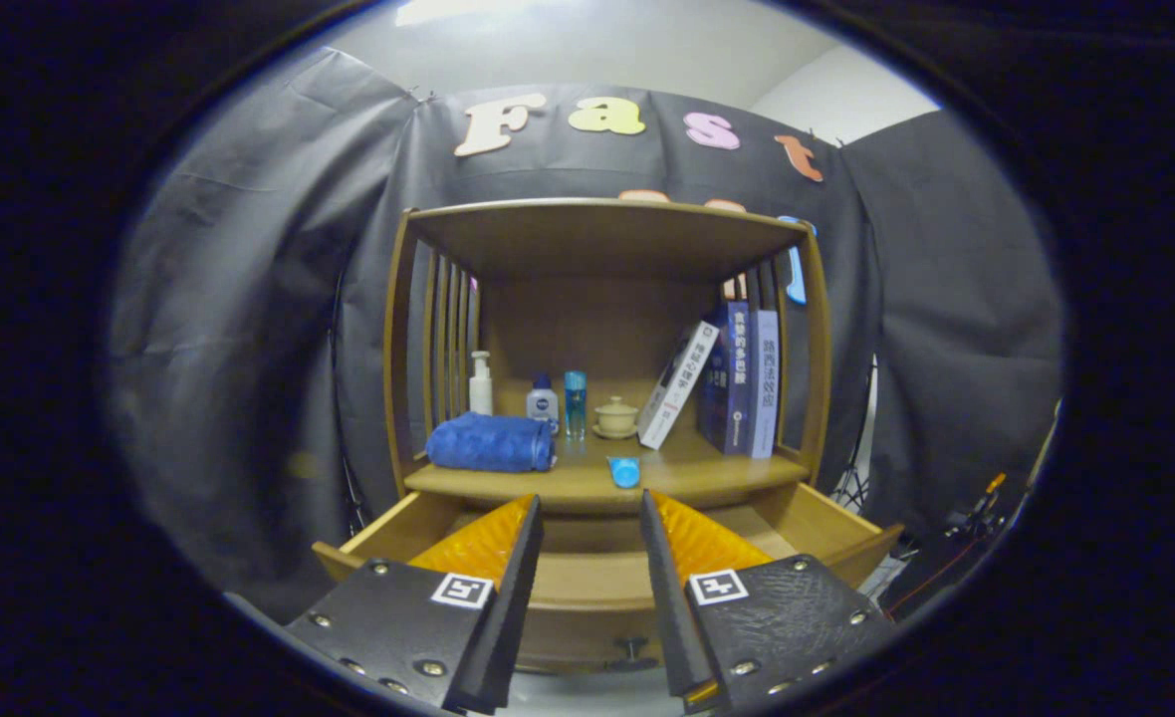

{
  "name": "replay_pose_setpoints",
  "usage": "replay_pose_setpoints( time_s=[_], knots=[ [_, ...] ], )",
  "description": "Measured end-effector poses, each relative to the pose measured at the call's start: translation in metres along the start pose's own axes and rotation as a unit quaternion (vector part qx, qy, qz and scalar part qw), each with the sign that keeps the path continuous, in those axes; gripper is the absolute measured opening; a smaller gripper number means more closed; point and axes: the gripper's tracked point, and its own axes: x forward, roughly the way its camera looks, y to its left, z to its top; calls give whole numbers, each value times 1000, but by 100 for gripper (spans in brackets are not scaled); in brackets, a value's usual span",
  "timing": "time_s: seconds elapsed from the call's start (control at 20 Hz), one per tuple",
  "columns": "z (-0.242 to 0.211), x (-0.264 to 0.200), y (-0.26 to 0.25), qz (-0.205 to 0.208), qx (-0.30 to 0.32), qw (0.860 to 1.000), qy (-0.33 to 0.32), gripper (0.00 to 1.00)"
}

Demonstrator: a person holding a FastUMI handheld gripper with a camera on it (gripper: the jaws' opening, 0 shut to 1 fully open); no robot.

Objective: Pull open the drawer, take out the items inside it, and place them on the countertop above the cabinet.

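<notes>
Wooden and honey-coloured, the cabinet (602,349) fills the middle of the frame, and its drawer (587,578) already stands pulled out toward the gripper (592,513), the dark pull knob (632,652) showing low on its front between the two fingers. The jaws stand apart and hold nothing; the fingers hang over the open drawer with their tips level with the lip of the countertop (587,485). From this angle the fingers cover much of the drawer's inside, so I cannot tell whether anything is left in it; the strip of drawer floor that shows between them looks bare.

On the countertop, just beyond the fingertips near centre frame, lies a small blue object (624,471) close to the front edge, the handiest spot for something lifted from below, so I judge it came out of the drawer. Left of it sits a rolled blue towel (491,442). Further back stand a white pump bottle (481,383), a small white bottle (543,402), a slim blue bottle (575,403) and a lidded cup (615,417). Books (732,383) lean at the right of the shelf.

Opening looks done; what remains, I would guess, is checking the drawer's hidden corners.
</notes>
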Motion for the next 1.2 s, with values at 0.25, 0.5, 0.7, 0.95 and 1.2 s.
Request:
replay_pose_setpoints(
  time_s=[0.25,0.5,0.7,0.95,1.2],
  knots=[
    [-59,-12,-6,-7,17,998,52,57],
    [-89,-1,-18,-20,38,996,83,94],
    [-98,11,-18,-11,48,995,86,97],
    [-110,25,-11,8,41,994,98,97],
    [-111,22,-16,13,64,994,92,96]
  ],
)
